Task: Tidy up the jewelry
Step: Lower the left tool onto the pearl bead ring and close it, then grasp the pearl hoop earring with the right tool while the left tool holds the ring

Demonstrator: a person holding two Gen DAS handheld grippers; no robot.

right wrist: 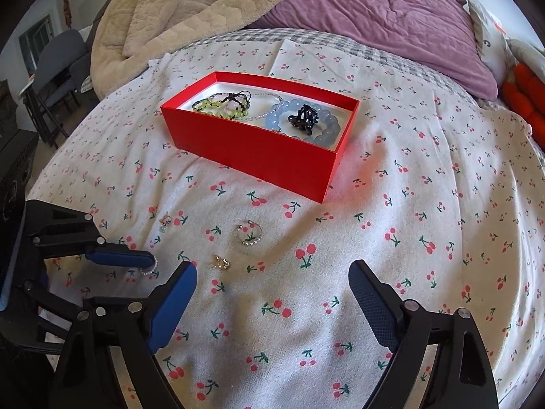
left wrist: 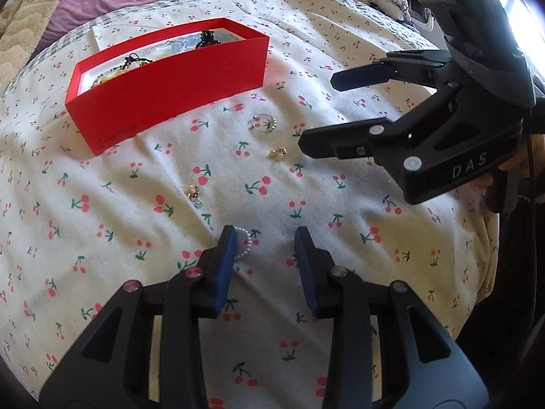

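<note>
A red box (left wrist: 163,85) (right wrist: 259,156) stands on the cherry-print sheet, holding a green bead bracelet (right wrist: 218,105), a blue bead bracelet (right wrist: 327,126) and a black hair claw (right wrist: 303,119). Loose on the sheet lie a pearl-studded hoop (left wrist: 264,123) (right wrist: 249,235), a gold earring (left wrist: 278,152) (right wrist: 221,261) and a small charm (left wrist: 194,192) (right wrist: 166,221). My left gripper (left wrist: 265,235) is open; a small pearl loop (left wrist: 246,245) (right wrist: 151,268) rests against its left pad only. My right gripper (right wrist: 272,269) (left wrist: 318,112) is open and empty, hovering just beside the gold earring.
A purple quilt (right wrist: 391,24) and a beige blanket (right wrist: 177,10) are piled at the bed's far side. An orange plush (right wrist: 524,99) sits at the right. A grey chair (right wrist: 61,61) stands off the bed's left edge.
</note>
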